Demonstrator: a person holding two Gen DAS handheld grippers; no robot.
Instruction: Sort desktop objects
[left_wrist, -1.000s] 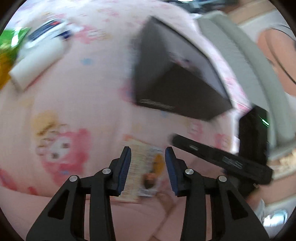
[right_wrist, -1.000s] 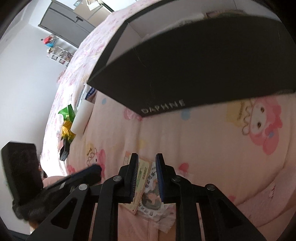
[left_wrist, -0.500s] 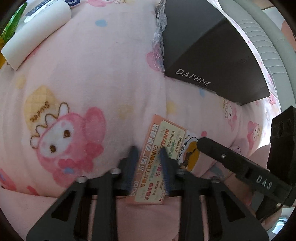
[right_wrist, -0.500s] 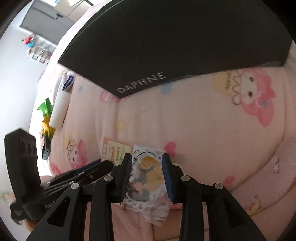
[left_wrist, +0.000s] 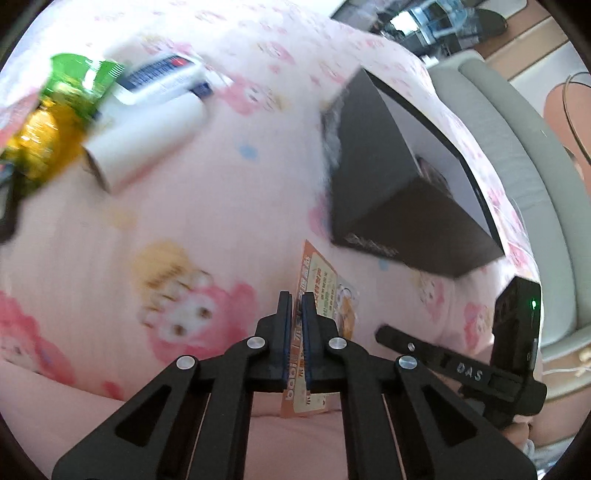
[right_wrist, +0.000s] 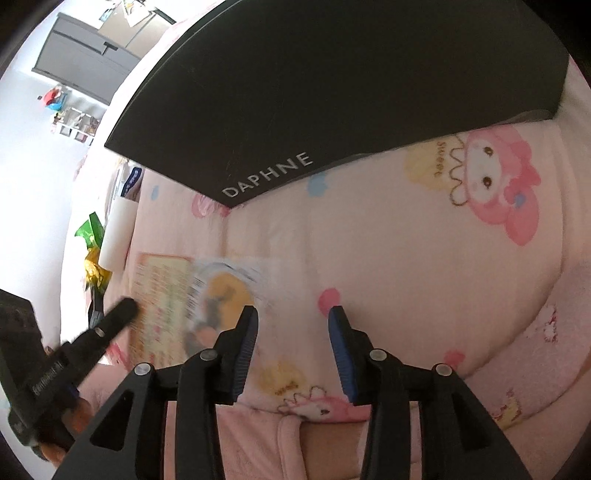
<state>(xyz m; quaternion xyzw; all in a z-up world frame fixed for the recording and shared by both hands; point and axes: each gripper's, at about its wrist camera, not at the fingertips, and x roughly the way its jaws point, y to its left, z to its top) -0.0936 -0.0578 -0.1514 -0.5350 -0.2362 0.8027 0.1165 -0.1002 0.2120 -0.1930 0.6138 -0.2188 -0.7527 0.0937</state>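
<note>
My left gripper (left_wrist: 295, 306) is shut on an orange printed card (left_wrist: 314, 280) and holds it on edge above the pink blanket; the card (right_wrist: 159, 291) also shows in the right wrist view. A plastic-wrapped picture card (left_wrist: 345, 302) lies behind it, seen too in the right wrist view (right_wrist: 225, 291). My right gripper (right_wrist: 293, 325) is open and empty, just right of that picture card. The black DAPHNE box (left_wrist: 406, 206) stands open beyond, filling the top of the right wrist view (right_wrist: 332, 92).
A white tube (left_wrist: 144, 144), a blue-and-white pack (left_wrist: 162, 77) and green and gold wrappers (left_wrist: 55, 110) lie at the far left of the pink cartoon blanket (left_wrist: 184, 229). A grey padded rail (left_wrist: 524, 166) runs along the right.
My left gripper has shut on the orange card and lifted it on edge. My right gripper has opened wider and shifted right, off the picture card.
</note>
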